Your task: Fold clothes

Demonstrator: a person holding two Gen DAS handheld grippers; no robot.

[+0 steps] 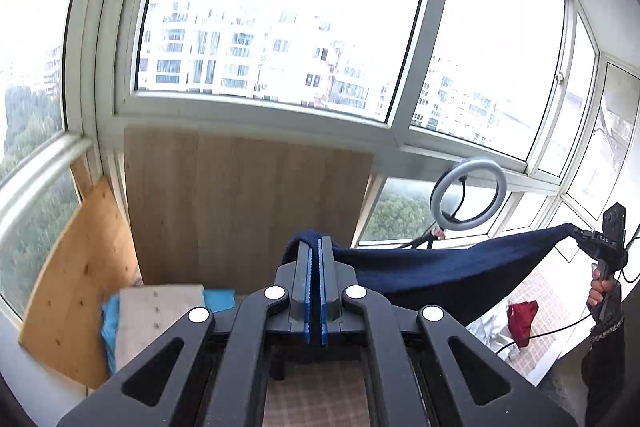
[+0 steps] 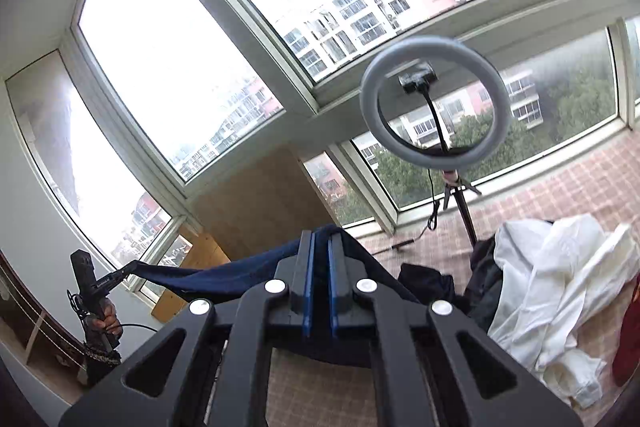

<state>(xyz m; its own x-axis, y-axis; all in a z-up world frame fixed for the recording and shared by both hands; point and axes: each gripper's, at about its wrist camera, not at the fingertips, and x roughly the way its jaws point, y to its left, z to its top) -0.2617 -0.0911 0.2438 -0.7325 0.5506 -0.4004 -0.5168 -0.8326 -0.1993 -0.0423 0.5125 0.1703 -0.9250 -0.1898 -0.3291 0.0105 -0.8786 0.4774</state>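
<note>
Navy garment [image 1: 440, 271] held up in air, spanning betw. 2 grippers, sagging mid. L gripper [image 1: 315, 247] and R gripper [image 2: 319, 237] both clamped on its top edge. Risk: thin bite at jaw tips, cloth slips out w/ a tug; hem may snag ring light [image 2: 436, 115] at far right.

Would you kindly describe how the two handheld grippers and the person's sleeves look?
Both the left gripper and right gripper are black, with blue ridged pads, round white pivot caps and triangular cut-outs. Black cables trail from their handles. The sleeve is dark with a sparkly cuff band.
</note>
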